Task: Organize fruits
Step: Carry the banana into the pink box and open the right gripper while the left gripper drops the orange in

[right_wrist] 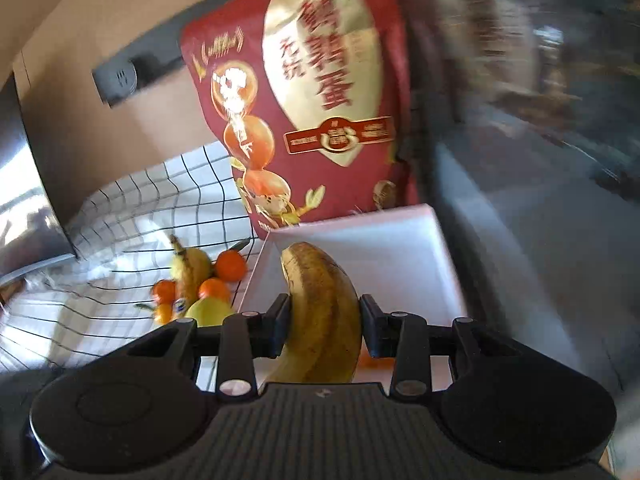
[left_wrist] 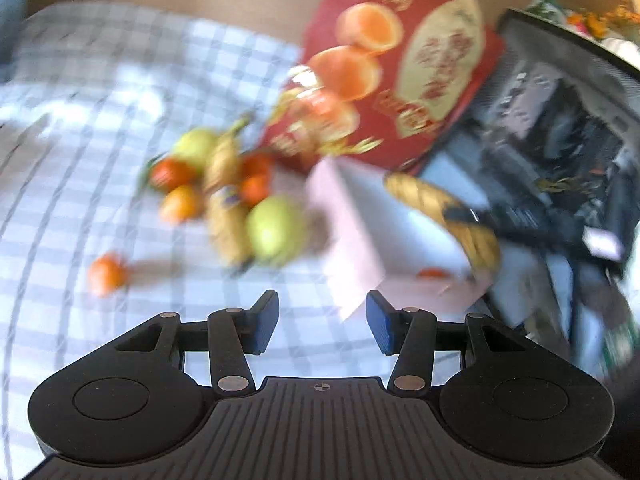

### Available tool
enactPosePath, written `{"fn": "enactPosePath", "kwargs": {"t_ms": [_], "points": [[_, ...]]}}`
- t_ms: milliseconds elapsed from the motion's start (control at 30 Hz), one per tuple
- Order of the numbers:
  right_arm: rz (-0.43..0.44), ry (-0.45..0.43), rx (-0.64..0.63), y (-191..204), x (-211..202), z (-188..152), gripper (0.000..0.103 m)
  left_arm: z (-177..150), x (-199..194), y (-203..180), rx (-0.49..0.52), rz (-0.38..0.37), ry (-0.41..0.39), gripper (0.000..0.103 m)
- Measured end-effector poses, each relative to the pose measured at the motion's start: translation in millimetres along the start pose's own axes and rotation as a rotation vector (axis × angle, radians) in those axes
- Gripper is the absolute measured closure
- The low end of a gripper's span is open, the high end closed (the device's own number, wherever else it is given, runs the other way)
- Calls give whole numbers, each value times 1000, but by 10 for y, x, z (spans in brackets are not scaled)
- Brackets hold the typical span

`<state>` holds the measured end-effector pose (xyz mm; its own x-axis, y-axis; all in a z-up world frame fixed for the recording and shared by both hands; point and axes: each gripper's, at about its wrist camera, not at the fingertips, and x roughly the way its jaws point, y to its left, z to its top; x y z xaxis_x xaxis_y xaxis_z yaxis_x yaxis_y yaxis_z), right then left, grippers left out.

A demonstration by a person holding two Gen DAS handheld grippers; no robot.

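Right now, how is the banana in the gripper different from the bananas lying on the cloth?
The held banana is clamped in the right gripper over the white box; the loose bananas lie on the checked cloth among oranges and pears. The held one looks browner. Both are ripe yellow.

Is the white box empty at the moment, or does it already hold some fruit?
Not empty: an orange fruit lies inside the white box.
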<state>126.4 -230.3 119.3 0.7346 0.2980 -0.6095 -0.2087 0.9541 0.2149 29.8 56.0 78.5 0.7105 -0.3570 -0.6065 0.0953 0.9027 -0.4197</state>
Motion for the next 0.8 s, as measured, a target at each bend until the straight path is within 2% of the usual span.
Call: {"fn": "enactPosePath", "kwargs": {"t_ms": [167, 333, 500, 633, 733, 800], "points": [[3, 130, -67, 49, 811, 64, 67, -201, -254, 292, -27, 87, 4, 50], [27, 210, -83, 120, 1117, 6, 67, -271, -445, 518, -74, 142, -22, 50], [73, 237, -108, 229, 1094, -21, 66, -275, -413, 579, -78, 138, -1, 50], [110, 262, -100, 174, 972, 4, 59, -277, -311, 561, -66, 113, 26, 50], [116, 217, -102, 70, 694, 85, 59, -281, -250, 524, -44, 93, 35, 50], [72, 184, -124, -1, 488, 158, 59, -285, -214, 504, -33, 81, 40, 50]]}}
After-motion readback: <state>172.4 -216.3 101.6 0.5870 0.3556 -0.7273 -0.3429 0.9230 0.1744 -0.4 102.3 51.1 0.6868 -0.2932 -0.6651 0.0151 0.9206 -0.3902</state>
